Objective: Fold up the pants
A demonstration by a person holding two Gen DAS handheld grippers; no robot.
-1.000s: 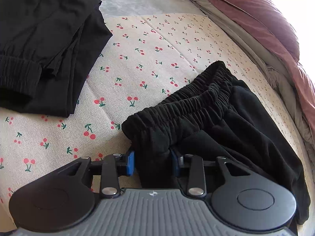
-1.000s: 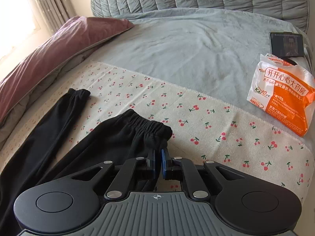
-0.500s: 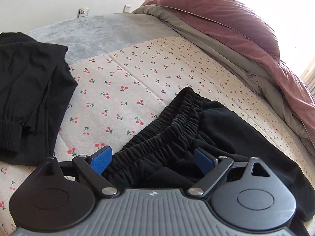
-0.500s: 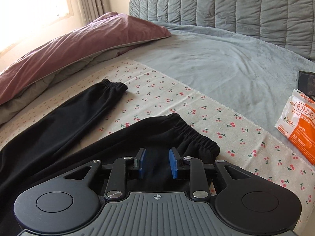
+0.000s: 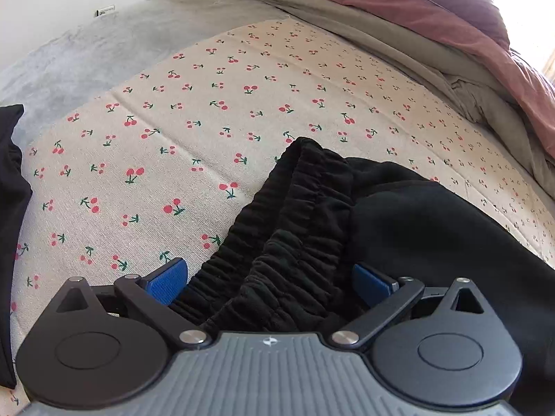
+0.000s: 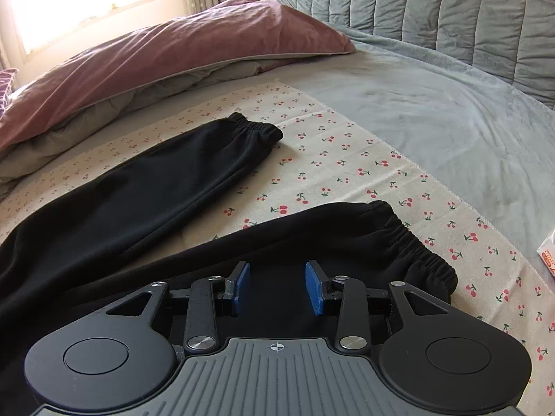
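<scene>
Black pants lie on the cherry-print cloth (image 5: 208, 104). Their gathered elastic waistband (image 5: 301, 208) is bunched in the left wrist view, running between the fingers of my left gripper (image 5: 269, 277). Its jaws are opening wide, and the blue pads (image 5: 166, 280) stand clear of the fabric. In the right wrist view both legs lie flat, the far leg (image 6: 173, 180) ending in a cuff (image 6: 256, 128). The near leg's cuff (image 6: 416, 242) lies to the right. My right gripper (image 6: 277, 286) hovers over the near leg, jaws opening, with nothing pinched.
Another black garment (image 5: 10, 190) lies folded at the left edge. A maroon duvet (image 6: 173, 52) over grey bedding borders the cloth on the far side. A grey sheet (image 6: 433, 121) and quilted headboard (image 6: 433, 7) lie beyond. An orange packet (image 6: 548, 260) pokes in at right.
Both grippers have let go of the pants and opened. The left has swung right, pushing the folded garment to the frame's edge. The right has shifted over the near leg.
</scene>
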